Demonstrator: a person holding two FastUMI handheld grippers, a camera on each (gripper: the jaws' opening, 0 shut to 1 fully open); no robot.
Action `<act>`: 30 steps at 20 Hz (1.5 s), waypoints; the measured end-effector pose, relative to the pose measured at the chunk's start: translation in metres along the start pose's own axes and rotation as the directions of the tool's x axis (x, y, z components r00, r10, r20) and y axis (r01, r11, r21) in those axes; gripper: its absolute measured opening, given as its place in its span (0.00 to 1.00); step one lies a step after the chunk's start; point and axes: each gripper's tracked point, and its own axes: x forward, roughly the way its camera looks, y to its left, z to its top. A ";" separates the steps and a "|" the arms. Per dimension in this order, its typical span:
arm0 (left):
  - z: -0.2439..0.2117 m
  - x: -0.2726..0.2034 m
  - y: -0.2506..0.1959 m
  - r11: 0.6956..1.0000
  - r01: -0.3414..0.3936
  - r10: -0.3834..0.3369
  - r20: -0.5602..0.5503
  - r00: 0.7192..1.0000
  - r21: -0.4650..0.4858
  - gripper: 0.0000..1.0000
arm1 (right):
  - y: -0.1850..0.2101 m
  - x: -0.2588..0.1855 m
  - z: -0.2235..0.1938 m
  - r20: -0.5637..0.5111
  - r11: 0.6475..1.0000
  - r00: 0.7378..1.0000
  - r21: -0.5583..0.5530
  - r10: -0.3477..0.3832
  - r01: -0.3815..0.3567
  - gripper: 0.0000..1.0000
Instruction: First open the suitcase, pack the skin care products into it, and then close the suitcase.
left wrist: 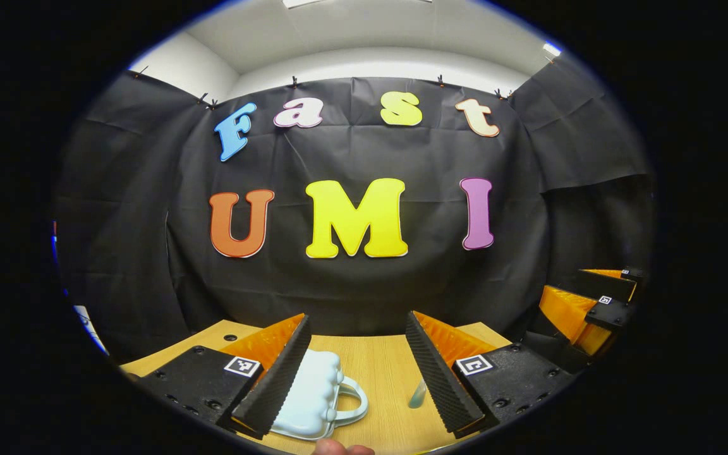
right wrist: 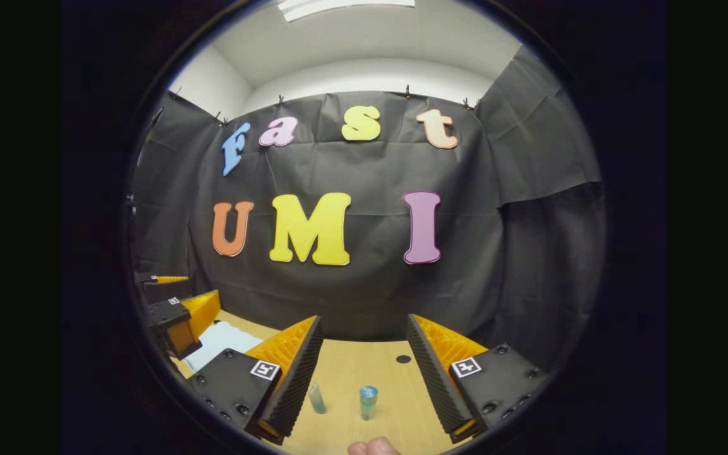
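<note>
Wide-spread fingers of the left gripper [left wrist: 358, 373] hang just above the closed pale-blue hard-shell suitcase [left wrist: 310, 395], so that hand is the one placed to open it.

Lying flat on the light wooden table [left wrist: 383, 363], the little case sits at the near left of the left gripper view, partly under that gripper's left finger, its looped carry handle [left wrist: 352, 398] turned right into the open gap between the fingers. Outward to the right stand the skin care items: a slim clear blue-tinted tube [right wrist: 317, 398] and a short blue-capped bottle [right wrist: 368, 402], both upright and apart, between the parted fingers of the right gripper [right wrist: 364, 373], which grips nothing either. From that side the suitcase lies well to the left, behind the left gripper, so the right hand looks nearer the bottles, the left nearer the lid.
</note>
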 end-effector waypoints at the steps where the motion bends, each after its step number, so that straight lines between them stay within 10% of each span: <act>1: -0.003 0.001 0.001 1.000 0.000 0.000 -0.005 1.000 0.007 0.96 | 0.000 0.000 -0.001 0.000 1.000 1.000 -0.003 -0.001 0.001 0.78; 11: -0.082 0.009 -0.001 0.965 0.125 -0.083 -0.180 0.980 0.232 0.97 | -0.021 -0.005 -0.027 -0.048 0.999 0.998 -0.044 -0.027 0.025 0.80; 20: -0.241 0.034 -0.007 0.642 0.450 -0.058 -0.546 0.836 0.621 0.96 | -0.074 -0.008 -0.044 -0.107 0.990 0.987 -0.090 -0.122 0.112 0.80; 30: -0.284 0.069 0.011 0.585 0.458 0.075 -0.607 0.791 0.669 0.82 | -0.103 -0.013 -0.054 -0.146 0.977 0.970 -0.115 -0.196 0.181 0.78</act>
